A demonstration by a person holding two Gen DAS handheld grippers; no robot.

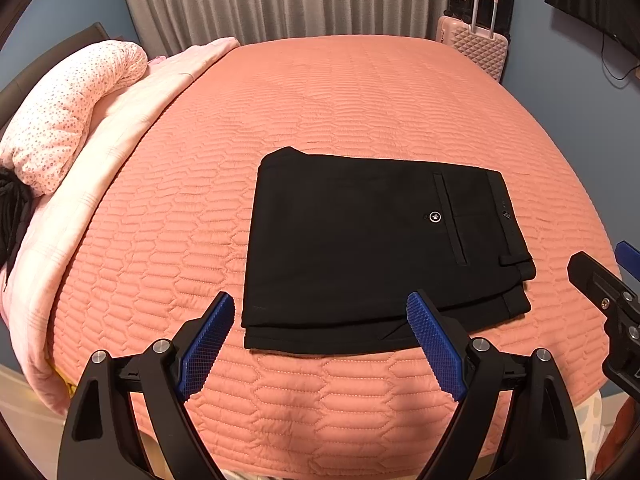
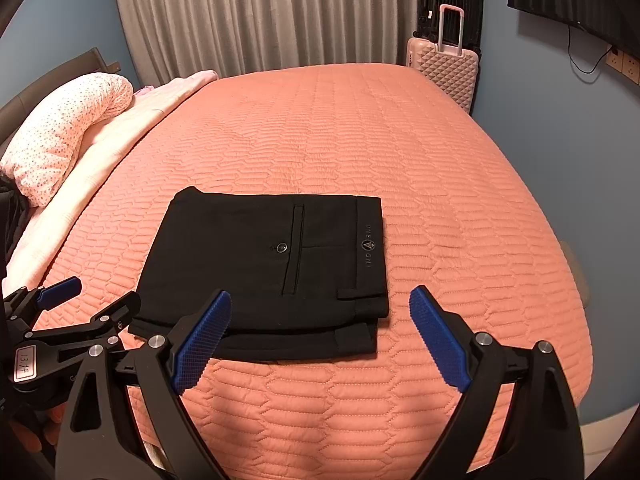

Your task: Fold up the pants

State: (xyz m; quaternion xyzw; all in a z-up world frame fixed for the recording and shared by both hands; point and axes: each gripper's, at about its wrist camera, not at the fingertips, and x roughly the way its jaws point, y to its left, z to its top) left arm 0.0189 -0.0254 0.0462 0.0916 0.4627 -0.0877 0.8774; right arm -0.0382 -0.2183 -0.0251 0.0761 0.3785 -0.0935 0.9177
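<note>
black pants, folded into a compact rectangle of several layers, lying flat on a quilted salmon bedspread near its front edge; back pocket with button facing up, waistband with logo toward the right. left gripper: blue-padded fingers spread wide, grasping nothing, poised just above the near edge of the pants, its right finger overlapping that edge in view. right gripper: likewise released and empty, held at the front right corner of the pants, its left finger over the lower layers, its right finger over bare bedspread. each gripper appears at the margin of the other's view. further items: floral pillow and pale pink blanket along the left side of the bed; grey curtain behind; pink suitcase with a black suitcase behind it in the far right corner; blue walls.
</note>
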